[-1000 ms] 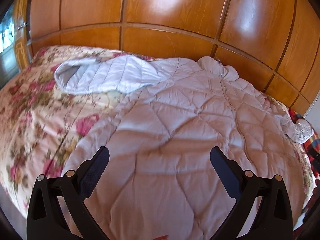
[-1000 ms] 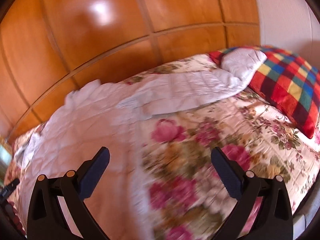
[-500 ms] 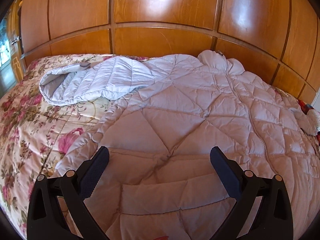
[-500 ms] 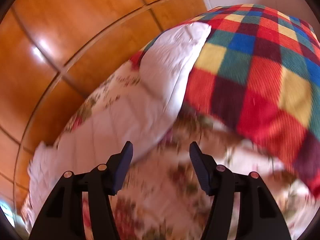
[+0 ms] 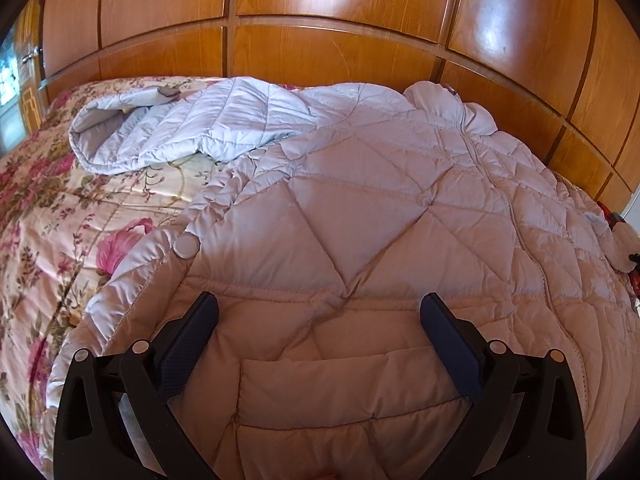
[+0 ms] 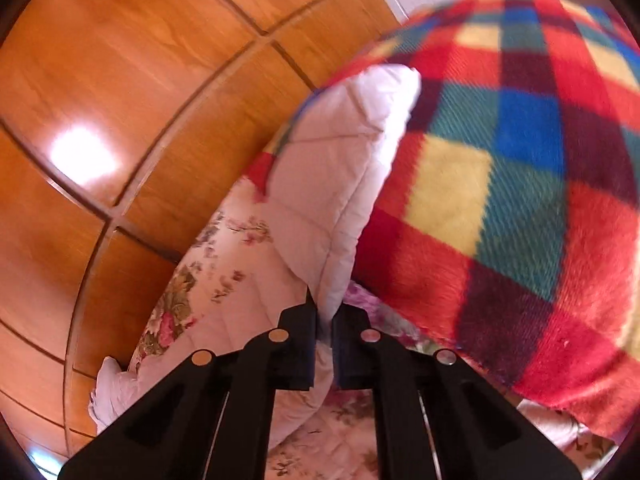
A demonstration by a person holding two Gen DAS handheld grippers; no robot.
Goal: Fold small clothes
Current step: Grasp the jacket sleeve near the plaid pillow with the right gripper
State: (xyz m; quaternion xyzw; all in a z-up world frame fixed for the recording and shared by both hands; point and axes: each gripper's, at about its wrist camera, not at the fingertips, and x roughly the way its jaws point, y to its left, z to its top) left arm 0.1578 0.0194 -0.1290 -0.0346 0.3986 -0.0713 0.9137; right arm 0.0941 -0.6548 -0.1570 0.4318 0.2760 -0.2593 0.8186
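A pale quilted puffer jacket (image 5: 360, 208) lies spread flat on the bed, its left sleeve (image 5: 192, 128) stretched out to the far left. My left gripper (image 5: 320, 312) is open and empty, hovering low over the jacket's lower front near a pocket flap. In the right wrist view, my right gripper (image 6: 326, 320) is shut on the edge of the jacket's right sleeve (image 6: 340, 184), which runs up and away from the fingers beside the plaid pillow.
A floral bedspread (image 5: 48, 216) covers the bed. Glossy wooden panelling (image 5: 320, 20) stands right behind it. A red, blue and yellow plaid pillow (image 6: 520, 184) presses against the held sleeve on the right. A snap button (image 5: 187, 247) shows on the jacket's left edge.
My right gripper swung right to the sleeve by the plaid pillow and closed on its edge. My left gripper dropped closer to the jacket and stayed open.
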